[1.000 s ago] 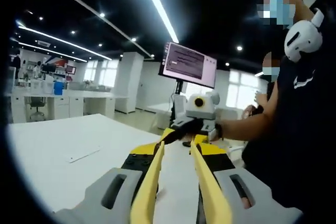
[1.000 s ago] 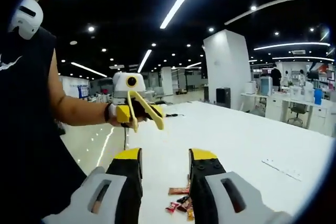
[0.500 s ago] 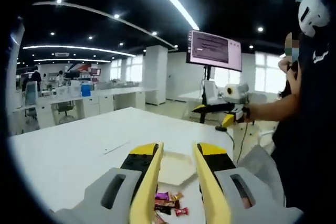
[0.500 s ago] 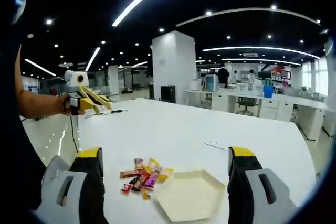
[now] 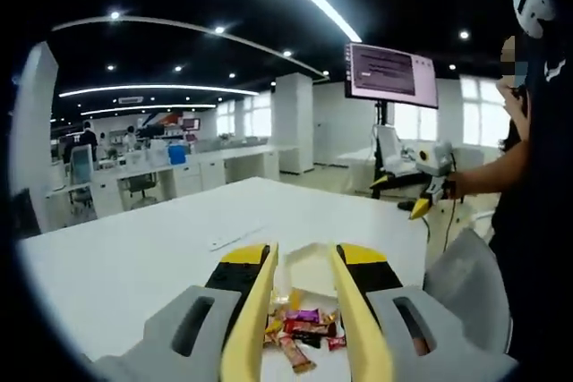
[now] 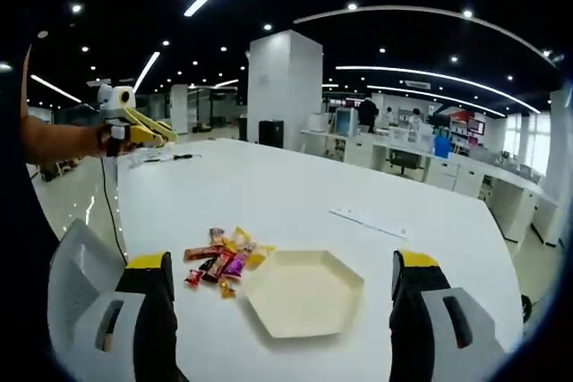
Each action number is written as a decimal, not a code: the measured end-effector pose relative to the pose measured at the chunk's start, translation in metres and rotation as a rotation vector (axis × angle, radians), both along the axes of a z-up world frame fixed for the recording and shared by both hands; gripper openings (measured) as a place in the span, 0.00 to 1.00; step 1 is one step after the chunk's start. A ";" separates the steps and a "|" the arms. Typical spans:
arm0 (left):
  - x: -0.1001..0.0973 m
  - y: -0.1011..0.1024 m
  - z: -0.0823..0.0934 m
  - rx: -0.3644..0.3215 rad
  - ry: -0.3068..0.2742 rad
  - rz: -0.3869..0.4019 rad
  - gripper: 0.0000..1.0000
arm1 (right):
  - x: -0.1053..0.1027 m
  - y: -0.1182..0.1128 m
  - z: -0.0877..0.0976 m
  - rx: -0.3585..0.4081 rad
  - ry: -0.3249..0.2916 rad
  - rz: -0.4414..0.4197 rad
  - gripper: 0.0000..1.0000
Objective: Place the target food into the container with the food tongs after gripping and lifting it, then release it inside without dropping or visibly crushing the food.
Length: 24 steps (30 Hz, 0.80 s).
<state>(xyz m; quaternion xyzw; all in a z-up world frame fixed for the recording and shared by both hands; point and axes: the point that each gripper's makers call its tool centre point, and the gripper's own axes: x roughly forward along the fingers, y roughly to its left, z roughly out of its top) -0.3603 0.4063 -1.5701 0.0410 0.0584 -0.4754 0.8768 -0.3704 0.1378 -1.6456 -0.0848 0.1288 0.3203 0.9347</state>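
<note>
White table (image 6: 295,194), hexagonal tray (image 6: 303,292), candy pile (image 6: 221,258) partly hidden in left gripper view

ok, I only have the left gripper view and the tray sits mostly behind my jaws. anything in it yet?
Observer: No. In the right gripper view the hexagonal tray is empty.
Operator: Where's the candy relative to it?
Observer: The pile of wrapped candies lies on the table close beside the tray's left edge in that view. None are inside. I cannot tell whether the nearest wrapper touches the rim.
Operator: Right gripper state?
Observer: The right gripper has its jaws wide apart and holds nothing. The tray shows between them.
</note>
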 end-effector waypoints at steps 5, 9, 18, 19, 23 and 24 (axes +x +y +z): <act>0.001 0.006 -0.016 0.004 0.018 0.023 0.26 | -0.006 -0.002 -0.016 -0.015 -0.018 -0.042 0.99; -0.001 0.006 -0.023 0.013 0.016 0.035 0.26 | -0.017 0.000 -0.037 0.039 0.057 -0.086 0.99; -0.001 0.008 -0.039 0.030 0.069 0.042 0.25 | -0.032 0.003 -0.055 0.016 0.065 -0.090 1.00; -0.002 0.006 -0.040 0.030 0.070 0.038 0.25 | -0.033 0.003 -0.056 0.015 0.065 -0.091 1.00; -0.004 0.001 -0.051 0.040 0.083 0.025 0.25 | -0.038 0.003 -0.063 0.039 0.073 -0.112 1.00; -0.005 0.001 -0.056 0.046 0.089 0.024 0.25 | -0.040 0.004 -0.065 0.040 0.074 -0.113 0.99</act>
